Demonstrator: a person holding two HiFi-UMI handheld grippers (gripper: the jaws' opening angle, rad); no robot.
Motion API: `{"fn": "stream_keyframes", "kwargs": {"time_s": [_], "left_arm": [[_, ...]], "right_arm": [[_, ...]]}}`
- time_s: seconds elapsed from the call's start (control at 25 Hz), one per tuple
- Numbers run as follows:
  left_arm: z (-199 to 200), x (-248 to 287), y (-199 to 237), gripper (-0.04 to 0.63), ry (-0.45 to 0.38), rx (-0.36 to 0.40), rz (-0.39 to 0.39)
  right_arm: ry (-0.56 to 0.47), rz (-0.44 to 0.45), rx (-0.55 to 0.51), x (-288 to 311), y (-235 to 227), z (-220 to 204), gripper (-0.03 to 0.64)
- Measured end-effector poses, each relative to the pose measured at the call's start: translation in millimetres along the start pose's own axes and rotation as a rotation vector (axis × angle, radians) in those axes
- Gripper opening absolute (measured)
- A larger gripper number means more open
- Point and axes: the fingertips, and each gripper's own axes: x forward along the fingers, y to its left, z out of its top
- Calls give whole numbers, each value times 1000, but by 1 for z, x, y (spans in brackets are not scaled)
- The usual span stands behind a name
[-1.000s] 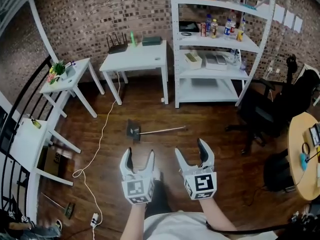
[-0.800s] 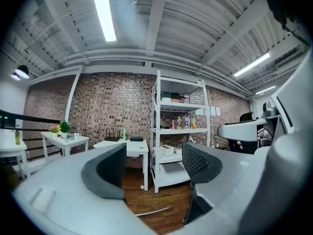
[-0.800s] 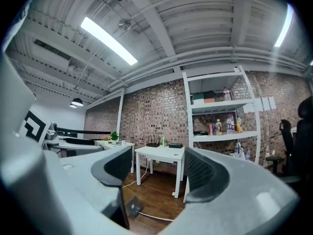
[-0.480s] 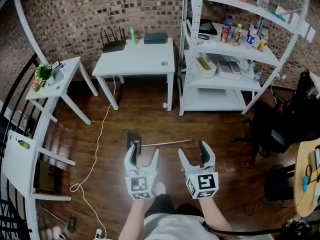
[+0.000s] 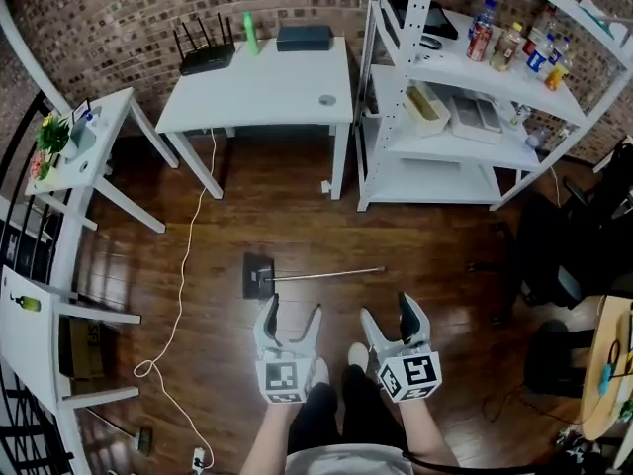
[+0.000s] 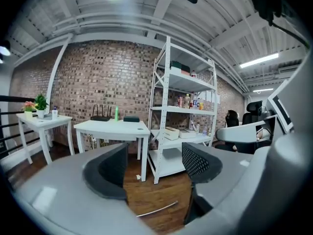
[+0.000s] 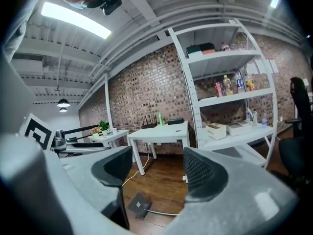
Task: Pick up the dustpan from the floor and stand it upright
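Two grippers, the left gripper (image 5: 293,317) and the right gripper (image 5: 390,315), hang above the wooden floor (image 5: 227,206), each with jaws wide apart and nothing between them. The dustpan (image 5: 259,275) lies flat just ahead, its thin handle (image 5: 331,272) running right. The left gripper view catches only a strip of that handle. The right gripper view shows the dustpan with its handle mostly cut off.

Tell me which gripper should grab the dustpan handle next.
Probably left. Both are open and empty, but the left gripper sits just short of the handle near its middle; the right gripper faces only its tip.
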Motion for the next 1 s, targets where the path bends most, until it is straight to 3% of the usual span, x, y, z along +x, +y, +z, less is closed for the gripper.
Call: {"fn": "stream_keyframes", "kwargs": {"time_s": [0.32, 0.48, 0.64, 0.8, 1.0], "left_arm": [[-143, 97, 14, 357, 109, -76, -26], [-223, 143, 25, 356, 100, -75, -25], [-297, 188, 24, 393, 87, -64, -130], [-373, 234, 39, 393, 71, -63, -115], [-439, 285, 48, 391, 40, -76, -106]], "right_arm": [[93, -14, 39, 88, -73, -131, 311], [115, -7, 40, 129, -109, -215, 311], [141, -7, 89, 165, -142, -308, 311], [162, 11, 136, 202, -176, -397, 311], [157, 2, 248, 238, -233, -483, 311]]}}
